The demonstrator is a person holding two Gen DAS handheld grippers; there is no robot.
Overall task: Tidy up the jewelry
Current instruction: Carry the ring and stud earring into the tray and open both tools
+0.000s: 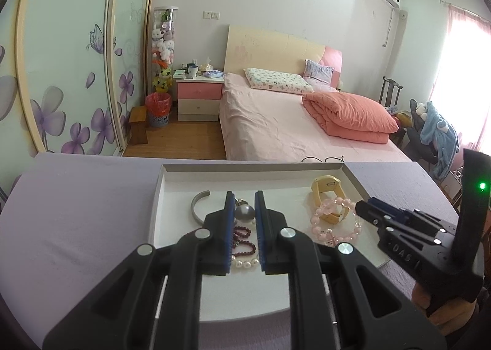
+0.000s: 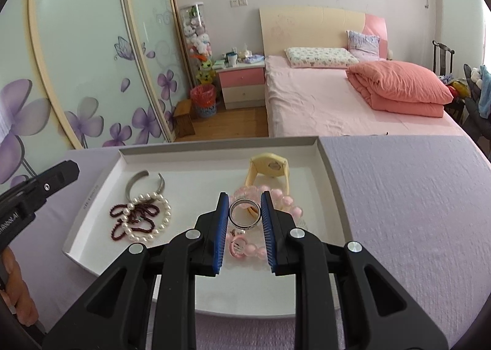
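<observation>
A white tray [image 1: 162, 193] [image 2: 101, 184] lies on the lilac table. My left gripper [image 1: 244, 198] is shut on a grey ball pendant [image 1: 245, 213] above the tray's left half. Under it lie a dark red bead string [image 1: 244, 238] [image 2: 122, 224], a pearl bracelet [image 1: 245, 264] [image 2: 153, 218] and a silver cuff [image 1: 198, 207] [image 2: 135, 185]. My right gripper [image 2: 244, 198] [image 1: 363, 207] is shut on a clear bangle [image 2: 245, 215], held above a pink bead bracelet [image 2: 285, 202] [image 1: 331, 227] and a yellow watch [image 2: 270, 169] [image 1: 326, 187].
The lilac tablecloth [image 1: 76, 211] [image 2: 414, 211] surrounds the tray. Beyond the table's far edge are a pink bed [image 1: 291, 122], a nightstand [image 1: 199, 98] and a floral wardrobe [image 1: 61, 73].
</observation>
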